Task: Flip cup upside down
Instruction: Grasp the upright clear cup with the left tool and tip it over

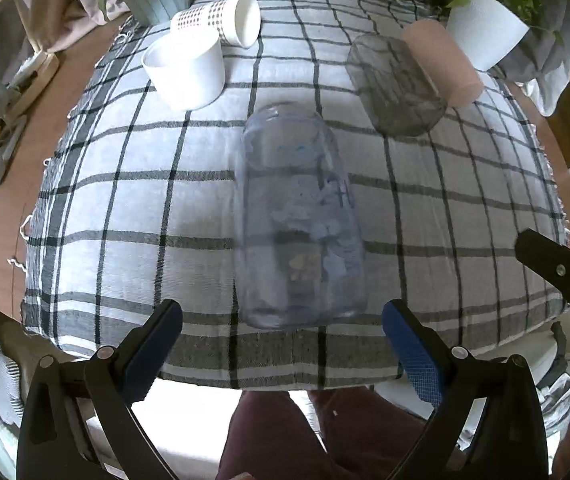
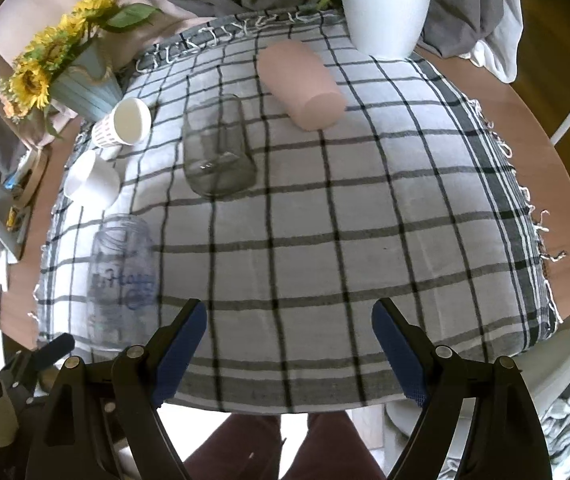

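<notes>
A clear bluish glass jar cup (image 1: 299, 216) with blue lettering stands on the checked cloth (image 1: 125, 184), straight ahead of my left gripper (image 1: 283, 320), which is open and empty just short of it. The jar also shows at the left of the right wrist view (image 2: 123, 280). My right gripper (image 2: 289, 320) is open and empty over the cloth's near edge (image 2: 325, 360). A smoky grey glass (image 2: 217, 148), a pink cup (image 2: 301, 84), a white cup (image 2: 91, 182) and a patterned paper cup (image 2: 123, 124) stand farther back.
A white plant pot (image 2: 385, 8) stands at the back right and a blue vase of sunflowers (image 2: 81, 80) at the back left. Clutter lies on the wooden table (image 1: 1, 120) left of the cloth. The person's legs (image 2: 285, 448) are below the table edge.
</notes>
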